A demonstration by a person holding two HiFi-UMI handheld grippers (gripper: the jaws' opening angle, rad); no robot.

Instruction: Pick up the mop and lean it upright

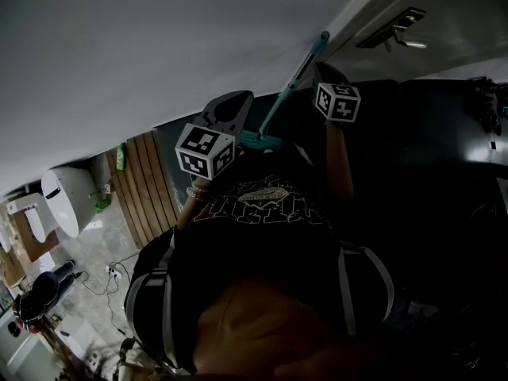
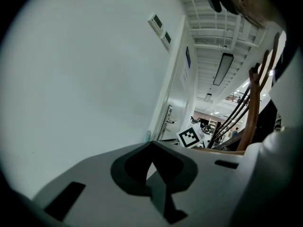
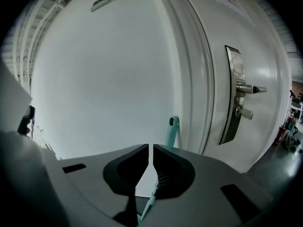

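Mop (image 1: 289, 87), teal handle: we log it leaning upright against the white wall (image 1: 159, 38), beside the door (image 3: 246, 56). Right gripper (image 3: 151, 148), arm raised, just beside the handle: fingers closed to a slit, empty. Left gripper (image 2: 151, 144), raised alongside: fingers closed, empty.

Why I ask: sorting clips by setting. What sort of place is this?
Likely a washroom corner inside a larger office-like building: a toilet, a door with a lever handle, and a strip light on an open ceiling.
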